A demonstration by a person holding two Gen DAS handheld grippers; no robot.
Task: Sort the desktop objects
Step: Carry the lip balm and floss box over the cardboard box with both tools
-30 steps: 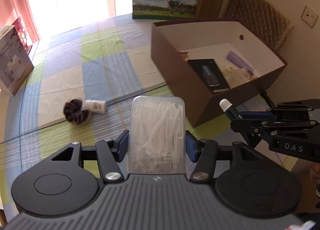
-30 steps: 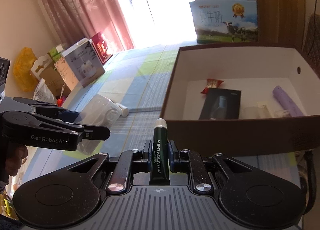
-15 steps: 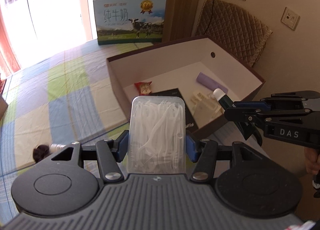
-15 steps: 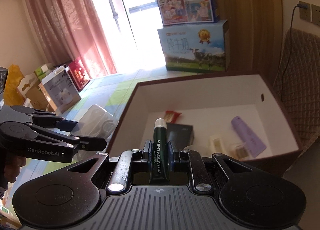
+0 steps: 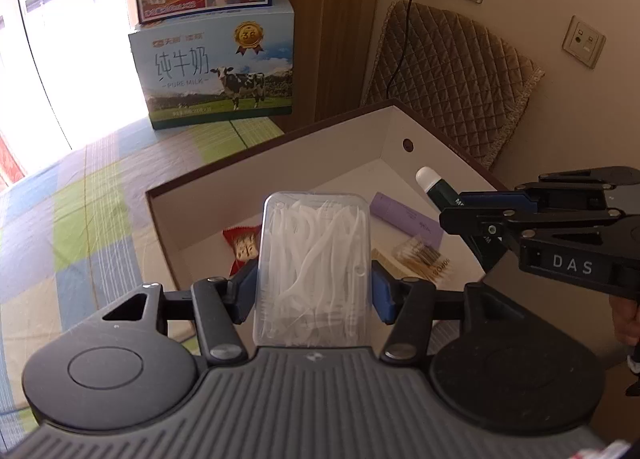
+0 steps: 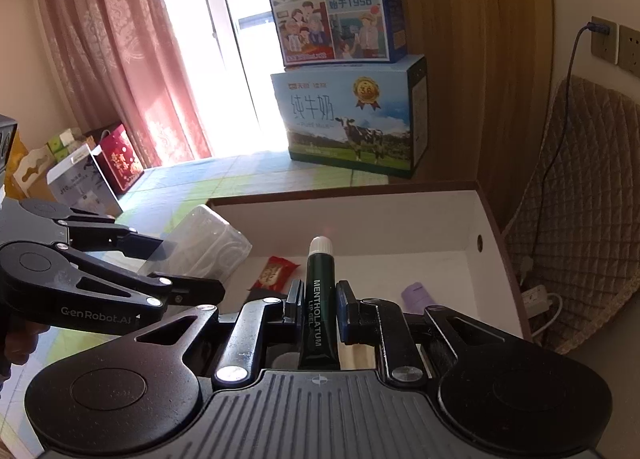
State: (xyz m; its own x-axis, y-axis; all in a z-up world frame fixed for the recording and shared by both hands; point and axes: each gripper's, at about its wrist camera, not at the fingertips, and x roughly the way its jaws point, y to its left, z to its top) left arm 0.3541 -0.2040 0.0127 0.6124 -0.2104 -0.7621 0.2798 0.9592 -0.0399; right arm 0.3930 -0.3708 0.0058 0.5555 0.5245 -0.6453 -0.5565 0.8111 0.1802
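Pinching a clear floss-pick case [image 5: 314,265] between its blue pads, the left tool [image 5: 314,291] hangs over the near corner of the brown storage box [image 5: 224,175], the case standing upright and packed with white picks. The right tool [image 6: 319,309] is clamped on a dark green lip gel tube [image 6: 318,303] with a white cap, also over the open box, just beside the left tool. Inside the box, on its white floor, lie a red snack packet [image 5: 240,243], a lilac tube [image 5: 404,217] and a small pack of cotton swabs [image 5: 424,257], all near one another. The box sits on a counter [image 5: 80,219] covered in a checked cloth of green, blue and cream. Beyond it, a milk carton box [image 5: 216,71] with a cow picture stands at the counter's far edge.
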